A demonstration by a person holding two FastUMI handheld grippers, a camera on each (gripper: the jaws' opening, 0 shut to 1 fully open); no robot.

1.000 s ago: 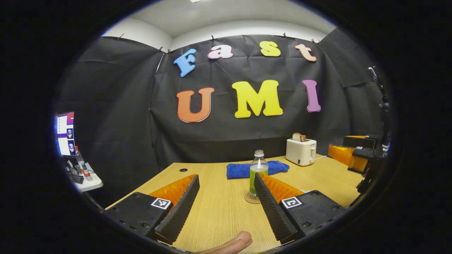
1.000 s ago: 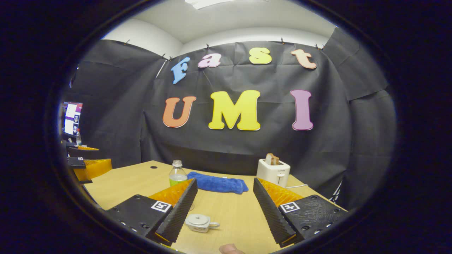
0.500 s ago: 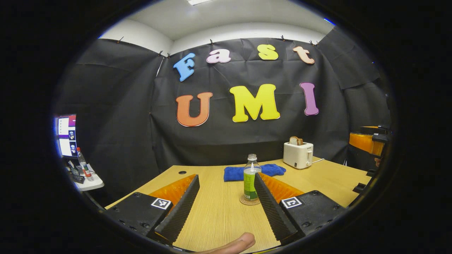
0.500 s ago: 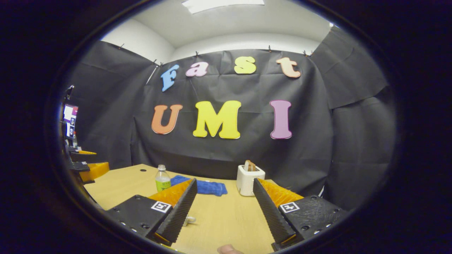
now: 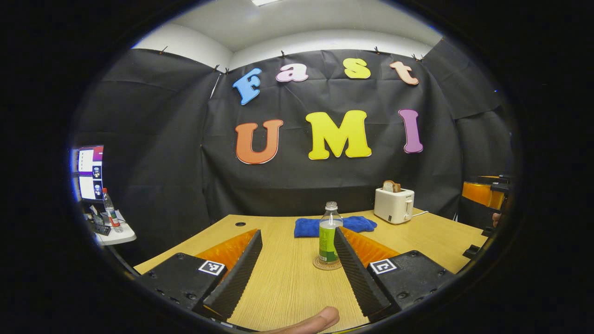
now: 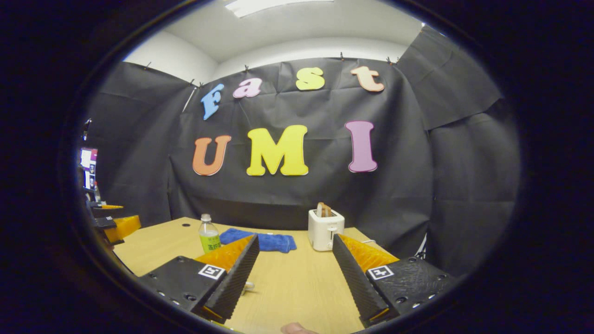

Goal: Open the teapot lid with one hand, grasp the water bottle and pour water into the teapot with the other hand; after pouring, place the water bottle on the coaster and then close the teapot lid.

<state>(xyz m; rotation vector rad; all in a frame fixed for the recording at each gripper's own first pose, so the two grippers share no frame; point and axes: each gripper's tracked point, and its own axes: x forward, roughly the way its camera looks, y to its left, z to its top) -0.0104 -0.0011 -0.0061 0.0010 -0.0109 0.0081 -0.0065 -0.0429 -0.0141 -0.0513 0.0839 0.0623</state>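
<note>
While the left gripper (image 5: 297,266) hangs low over the table (image 5: 287,283), left gripper view gives this count: 1 water bottle (image 5: 329,234), 1 coaster (image 5: 326,265), 1 blue towel (image 5: 333,225), 1 toaster (image 5: 394,204) w/ 1 slice of bread (image 5: 391,186) sticking up. Its tongs are spread wide, nothing btwn them. Bottle stands upright on the round coaster, mid-table, just ahead of the right-hand finger, which covers its lower right edge. Bottle is clear plastic w/ a green label and a clear cap; label print too small to read. Towel lies behind the bottle toward the far edge; toaster sits near the far right corner, a cord trailing off its right side. One fingertip (image 5: 311,321) pokes in at the bottom. Other gripper (image 5: 487,197) shows partly at the right edge. Off the table at left: a side shelf w/ a 2nd bottle (image 5: 109,211), red-labelled, and a lit screen (image 5: 89,172).

Right gripper view: right gripper (image 6: 294,271) also spread wide, holding nothing, over the table's near edge (image 6: 297,287). Same single bottle (image 6: 208,234) stands toward the far left part of the table, green label w/ pale characters, unreadable. 1 towel (image 6: 261,240) just right of it, 1 toaster (image 6: 326,229) w/ bread farther right. A small pale bit (image 6: 248,286) peeks out beside the left-hand finger; can't tell what it is. Left gripper (image 6: 111,222) shows at the left edge.
</note>
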